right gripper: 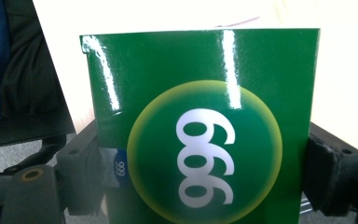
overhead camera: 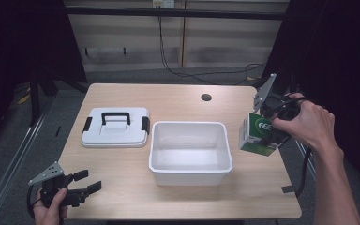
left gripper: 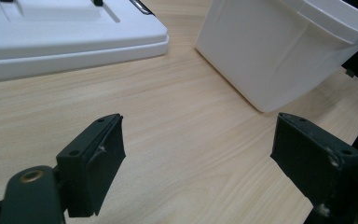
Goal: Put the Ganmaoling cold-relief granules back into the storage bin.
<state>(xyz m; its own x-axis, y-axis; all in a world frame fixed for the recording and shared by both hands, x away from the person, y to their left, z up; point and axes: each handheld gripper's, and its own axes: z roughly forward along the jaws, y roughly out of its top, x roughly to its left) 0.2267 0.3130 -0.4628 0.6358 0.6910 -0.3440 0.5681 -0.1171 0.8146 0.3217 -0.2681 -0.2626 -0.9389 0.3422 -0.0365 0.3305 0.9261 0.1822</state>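
Right hand-held gripper (overhead camera: 268, 136) clamps a green box (overhead camera: 258, 134) at the bench's (overhead camera: 178, 98) right edge, beside the white bin (overhead camera: 190, 152); left hand-held gripper (overhead camera: 86, 182) rests spread apart, near-left.

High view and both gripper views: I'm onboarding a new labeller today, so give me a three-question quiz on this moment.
1. True or false: the right gripper is shut on the green box.
2. Where is the white lid? A) on the white bin B) flat on the table, left of the bin C) in the left gripper
3. Fill in: the left gripper's jaws are ____.

Key: 1 true; 2 B; 3 open
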